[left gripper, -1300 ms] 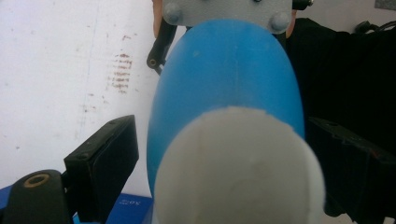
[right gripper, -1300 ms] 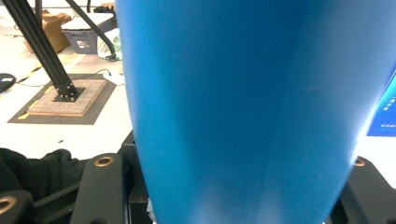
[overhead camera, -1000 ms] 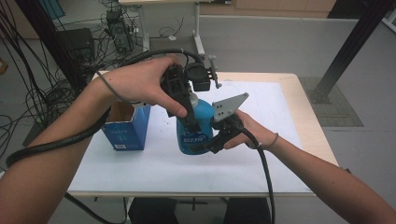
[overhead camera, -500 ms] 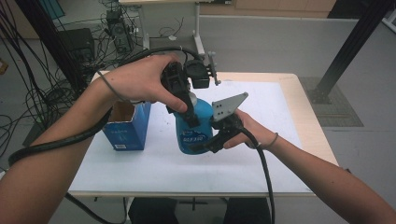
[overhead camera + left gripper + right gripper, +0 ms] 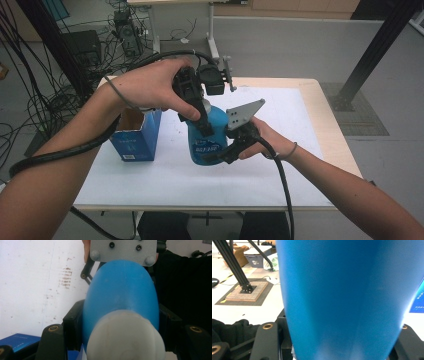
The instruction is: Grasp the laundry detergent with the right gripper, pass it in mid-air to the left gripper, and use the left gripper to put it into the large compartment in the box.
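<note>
Closing in since the earlier frame, left claw [image 5: 200,117] clamps blue bottle's [image 5: 212,135] white cap [image 5: 125,337]; right claw [image 5: 220,152] grips its body. Twist gently, holding the body steady.

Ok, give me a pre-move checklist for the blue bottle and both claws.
1. Left claw shut on the top of the blue bottle, by its white cap: ok; its jaws have just closed there.
2. Right claw shut on the bottle's body from the side: ok.
3. Bottle upright on the white table: ok.
4. Cap tight or loose: cannot tell.
5. Open blue box stands apart, left of the bottle: ok.
</note>
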